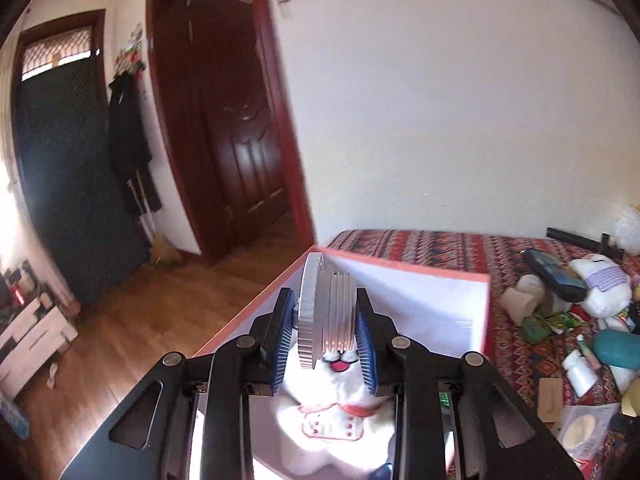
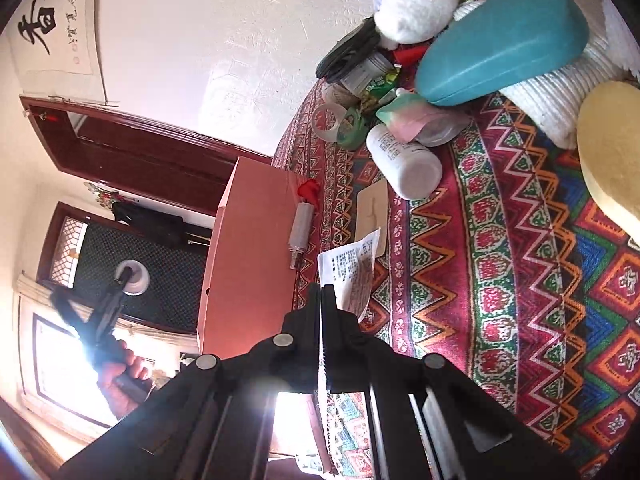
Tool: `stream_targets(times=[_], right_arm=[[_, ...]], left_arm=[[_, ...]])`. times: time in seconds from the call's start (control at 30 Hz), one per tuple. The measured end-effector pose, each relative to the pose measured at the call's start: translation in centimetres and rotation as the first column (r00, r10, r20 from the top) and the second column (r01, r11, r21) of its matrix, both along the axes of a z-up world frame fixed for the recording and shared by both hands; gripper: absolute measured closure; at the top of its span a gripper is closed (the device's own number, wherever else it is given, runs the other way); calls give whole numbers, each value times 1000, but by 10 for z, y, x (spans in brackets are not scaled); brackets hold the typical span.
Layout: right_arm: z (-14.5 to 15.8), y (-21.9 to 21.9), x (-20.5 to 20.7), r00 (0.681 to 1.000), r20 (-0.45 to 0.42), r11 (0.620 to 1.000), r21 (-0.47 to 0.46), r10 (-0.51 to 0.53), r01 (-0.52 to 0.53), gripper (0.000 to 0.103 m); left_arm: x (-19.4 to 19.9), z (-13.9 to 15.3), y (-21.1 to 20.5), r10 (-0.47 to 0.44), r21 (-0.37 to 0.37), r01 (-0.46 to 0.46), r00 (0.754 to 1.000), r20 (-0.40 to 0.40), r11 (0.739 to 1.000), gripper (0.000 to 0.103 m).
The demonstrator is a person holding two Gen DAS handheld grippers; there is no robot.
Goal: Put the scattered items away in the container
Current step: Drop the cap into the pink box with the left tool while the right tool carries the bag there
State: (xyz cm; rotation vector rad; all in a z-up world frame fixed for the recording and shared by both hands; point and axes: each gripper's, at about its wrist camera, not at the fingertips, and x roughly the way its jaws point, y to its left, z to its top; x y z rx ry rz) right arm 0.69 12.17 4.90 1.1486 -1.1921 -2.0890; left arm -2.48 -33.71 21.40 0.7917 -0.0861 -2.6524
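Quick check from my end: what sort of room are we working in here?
Most likely a bedroom in a home. A patterned woven bedspread covers the surface where plush toys and bottles lie, a dark wooden door opens onto a wood-floored hallway, and a calligraphy scroll hangs on the white wall.

box mouth open above, plush toy inside

Left gripper clamped, raised — right gripper pinched flat.
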Motion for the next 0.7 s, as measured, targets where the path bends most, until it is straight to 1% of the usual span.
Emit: stream_targets(times=[0.07, 0.13, 0.17, 0.2, 0.3, 0.33, 0.4, 0.5, 0.6, 0.7], right_arm=[[8, -5, 3, 1000, -25, 1000, 12, 7, -7, 103], [24, -13, 6, 998, -65, 1000, 25, 17, -15, 103], [34, -17, 8, 996, -90, 999, 36, 21, -18, 103], [47, -23, 9, 992, -120, 998, 53, 27, -21, 103], [84, -41, 12, 976, -210, 995, 99, 54, -34, 103], [98, -49, 11, 968, -242, 993, 115, 67, -39, 103], [124, -69, 7, 950, -294, 988, 140, 103, -64, 103], [159, -111, -9, 915, -362, 978, 167, 180, -126, 103], [186, -168, -27, 867, -415, 959, 179, 274, -218, 103], [201, -236, -44, 815, -445, 929, 184, 371, -322, 103]], left_arm=[[-17, -33, -19, 48, -8, -48, 992, 113, 999, 70], [-27, -55, -34, 120, -34, -116, 975, 187, 993, 38], [-30, -61, -39, 147, -43, -141, 969, 198, 989, 33], [-30, -62, -45, 165, -43, -160, 968, 191, 986, 28], [-17, -52, -62, 214, -16, -213, 969, 125, 977, 14], [-13, -49, -69, 230, -2, -232, 967, 108, 973, 11], [-3, -44, -84, 266, 30, -270, 960, 90, 962, 9], [6, -41, -104, 303, 93, -309, 950, 74, 947, 8], [23, -32, -122, 335, 149, -338, 941, 47, 929, 8], [39, -22, -137, 372, 189, -366, 928, 8, 911, 8]])
